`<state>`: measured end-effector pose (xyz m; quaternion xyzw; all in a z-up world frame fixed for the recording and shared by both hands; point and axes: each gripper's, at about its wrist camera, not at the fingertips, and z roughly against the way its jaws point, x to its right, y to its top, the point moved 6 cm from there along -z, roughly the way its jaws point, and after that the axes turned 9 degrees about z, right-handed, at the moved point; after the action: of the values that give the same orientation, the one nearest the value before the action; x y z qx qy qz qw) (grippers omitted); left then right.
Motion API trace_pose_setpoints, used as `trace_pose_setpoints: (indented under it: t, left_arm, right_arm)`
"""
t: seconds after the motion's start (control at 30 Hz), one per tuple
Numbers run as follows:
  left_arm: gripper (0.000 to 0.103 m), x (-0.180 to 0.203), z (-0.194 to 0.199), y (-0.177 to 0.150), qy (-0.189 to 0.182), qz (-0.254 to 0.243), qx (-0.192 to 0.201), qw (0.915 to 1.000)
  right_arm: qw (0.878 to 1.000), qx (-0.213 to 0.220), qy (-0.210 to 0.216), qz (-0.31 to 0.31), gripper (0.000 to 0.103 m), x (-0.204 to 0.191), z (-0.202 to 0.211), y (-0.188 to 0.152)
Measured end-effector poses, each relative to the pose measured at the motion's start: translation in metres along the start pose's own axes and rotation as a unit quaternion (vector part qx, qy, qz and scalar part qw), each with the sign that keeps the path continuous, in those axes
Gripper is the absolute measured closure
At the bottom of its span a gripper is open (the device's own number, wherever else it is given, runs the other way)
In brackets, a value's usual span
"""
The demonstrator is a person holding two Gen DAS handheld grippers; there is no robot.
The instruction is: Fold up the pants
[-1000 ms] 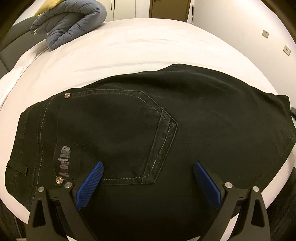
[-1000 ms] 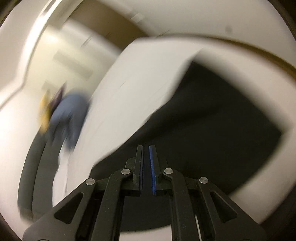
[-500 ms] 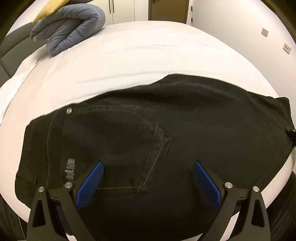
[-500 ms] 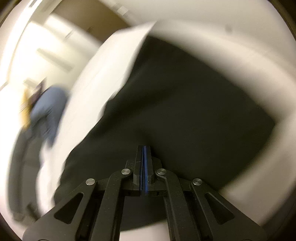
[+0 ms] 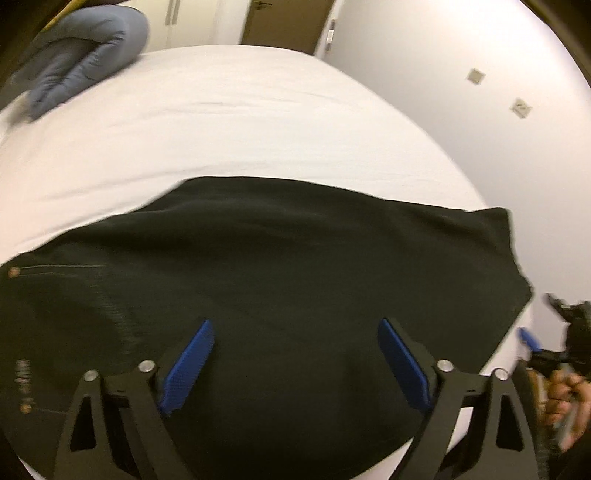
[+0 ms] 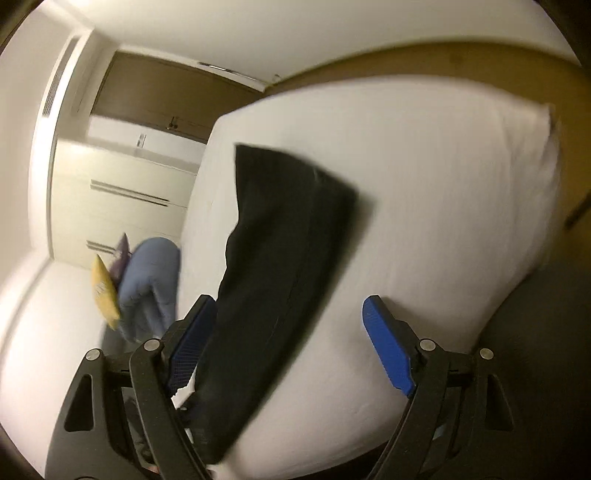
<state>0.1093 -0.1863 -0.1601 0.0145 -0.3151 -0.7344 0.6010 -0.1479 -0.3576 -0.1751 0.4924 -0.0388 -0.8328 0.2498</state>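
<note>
The black pants lie folded flat across the near edge of the white bed. My left gripper is open above them, holding nothing. In the right wrist view the pants run away from me over the bed. My right gripper is open beside the bed's edge, its left pad close to the pants' near end. The right gripper also shows at the far right of the left wrist view, off the pants' right end.
A rolled grey-blue duvet lies at the bed's far left, also seen in the right wrist view with a yellow cushion. White wall with sockets stands right of the bed. Wardrobe doors and a brown door stand beyond.
My right gripper has opened and drawn back off the pants to the bed's edge. My left gripper has shifted right along the pants and stays open.
</note>
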Motion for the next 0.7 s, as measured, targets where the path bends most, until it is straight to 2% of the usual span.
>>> trace_pose_setpoints:
  t: [0.03, 0.07, 0.13, 0.17, 0.23, 0.33, 0.4, 0.5, 0.6, 0.63, 0.7]
  left_arm:
    - [0.016, 0.003, -0.004, -0.002, -0.009, -0.002, -0.004, 0.9999]
    - [0.02, 0.003, -0.009, -0.006, -0.013, 0.0, -0.012, 0.9998]
    - [0.04, -0.01, -0.024, -0.011, -0.011, 0.022, -0.034, 0.9991]
    - [0.043, -0.016, -0.026, -0.012, -0.012, 0.029, -0.03, 0.9991]
    - [0.059, -0.021, -0.021, -0.015, -0.017, 0.039, -0.027, 0.9988]
    - [0.077, -0.035, -0.02, -0.014, -0.02, 0.053, -0.032, 0.9979]
    - [0.085, -0.044, -0.021, -0.014, -0.029, 0.073, -0.036, 0.9963]
    - [0.088, -0.05, -0.021, -0.014, -0.033, 0.093, -0.042, 0.9942]
    - [0.088, -0.05, -0.022, -0.013, -0.028, 0.09, -0.044, 0.9946]
    - [0.088, -0.049, -0.022, -0.012, -0.027, 0.09, -0.045, 0.9945]
    - [0.088, -0.049, -0.023, -0.013, -0.029, 0.095, -0.047, 0.9939]
  right_arm:
    - [1.0, 0.006, -0.004, -0.006, 0.025, 0.003, -0.001, -0.002]
    - [1.0, 0.011, -0.002, -0.012, 0.025, 0.007, -0.019, -0.002]
    - [0.999, 0.016, -0.002, -0.032, 0.025, 0.006, -0.028, 0.004]
    - [0.999, 0.015, -0.001, -0.04, 0.025, 0.007, -0.027, 0.004]
    - [0.998, 0.015, 0.002, -0.055, 0.026, 0.003, -0.032, 0.01]
    - [0.998, 0.022, -0.003, -0.065, 0.026, 0.009, -0.042, 0.01]
    - [0.997, 0.036, -0.001, -0.069, 0.026, 0.007, -0.049, 0.015]
    - [0.995, 0.052, 0.018, -0.078, 0.026, 0.007, -0.066, 0.02]
    - [0.992, 0.073, 0.046, -0.097, 0.028, -0.005, -0.086, 0.033]
    - [0.991, 0.075, 0.05, -0.1, 0.031, -0.007, -0.093, 0.038]
    - [0.988, 0.075, 0.074, -0.115, 0.051, -0.009, -0.1, 0.044]
